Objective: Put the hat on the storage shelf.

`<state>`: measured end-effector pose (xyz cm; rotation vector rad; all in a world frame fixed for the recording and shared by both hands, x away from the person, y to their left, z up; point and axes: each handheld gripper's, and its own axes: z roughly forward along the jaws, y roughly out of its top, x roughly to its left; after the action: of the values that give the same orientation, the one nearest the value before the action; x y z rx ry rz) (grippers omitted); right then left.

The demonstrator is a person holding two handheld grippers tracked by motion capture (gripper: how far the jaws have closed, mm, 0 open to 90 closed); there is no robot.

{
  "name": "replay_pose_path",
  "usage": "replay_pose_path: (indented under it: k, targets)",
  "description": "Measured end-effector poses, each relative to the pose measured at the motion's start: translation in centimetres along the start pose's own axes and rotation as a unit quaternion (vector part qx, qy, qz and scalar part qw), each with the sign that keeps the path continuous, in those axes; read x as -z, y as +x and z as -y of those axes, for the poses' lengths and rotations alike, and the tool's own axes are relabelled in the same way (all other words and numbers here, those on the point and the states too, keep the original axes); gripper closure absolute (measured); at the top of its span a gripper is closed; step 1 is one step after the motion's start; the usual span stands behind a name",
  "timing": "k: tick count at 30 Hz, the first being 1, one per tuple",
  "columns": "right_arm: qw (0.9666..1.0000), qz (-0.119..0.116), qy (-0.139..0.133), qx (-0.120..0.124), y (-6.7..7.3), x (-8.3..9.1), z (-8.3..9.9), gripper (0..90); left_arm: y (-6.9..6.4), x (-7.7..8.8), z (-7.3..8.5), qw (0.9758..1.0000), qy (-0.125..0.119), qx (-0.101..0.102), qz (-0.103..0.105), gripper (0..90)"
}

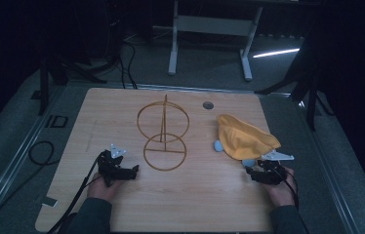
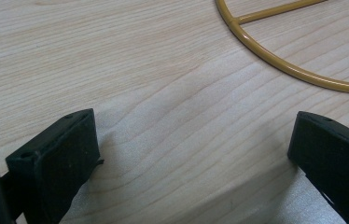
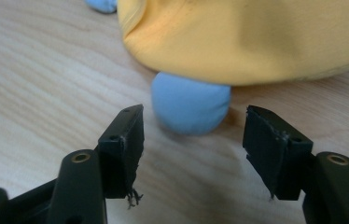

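Observation:
A yellow cloth [image 1: 244, 136] lies bunched at the right of the wooden table [image 1: 122, 112]. Two light blue soft balls peek out from under it, one [image 1: 218, 145] at its left edge and one [image 1: 248, 163] at its near edge. My right gripper [image 1: 252, 171] rests just short of the near ball [image 3: 189, 107], open, with the ball ahead of the tips and under the cloth's hem [image 3: 256, 42]. My left gripper [image 1: 134, 170] lies on the table, open and holding nothing [image 2: 194, 119], beside the lower ring [image 2: 294, 72] of a gold wire stand [image 1: 163, 131].
A round cable hole [image 1: 208, 105] is set in the tabletop behind the cloth. A second blue ball [image 3: 101, 4] shows at the cloth's far corner. Cables [image 1: 41, 153] lie on the floor to the left, and a white table frame [image 1: 210, 29] stands behind.

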<state>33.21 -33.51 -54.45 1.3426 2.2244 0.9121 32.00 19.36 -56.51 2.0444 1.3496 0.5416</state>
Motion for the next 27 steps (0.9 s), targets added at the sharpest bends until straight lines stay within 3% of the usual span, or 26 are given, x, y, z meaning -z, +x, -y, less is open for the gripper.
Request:
replay_pose_path:
  k: [5,10,15,20,27]
  targets:
    - [0.9993,-0.038,0.003,-0.005,-0.8,-0.9,-0.3,38.6,0.0,0.0,0.0,1.0000,0.000,0.000,0.000,2.0]
    - [0.9974,-0.073,0.002,0.000,-0.4,-1.1,-0.2,42.4,0.0,0.0,0.0,1.0000,0.000,0.000,0.000,2.0]
    - [0.9957,-0.092,-0.006,-0.015,-0.4,-1.4,-0.3,46.8,0.0,0.0,0.0,1.0000,0.000,0.000,0.000,2.0]
    - [0.9948,-0.099,-0.014,-0.014,-0.1,-1.5,-0.3,74.1,0.0,0.0,0.0,1.0000,0.000,0.000,0.000,2.0]
    - [0.9935,-0.104,-0.046,0.001,0.5,-0.4,-0.9,81.7,0.0,0.0,0.0,1.0000,0.000,0.001,0.000,2.0]
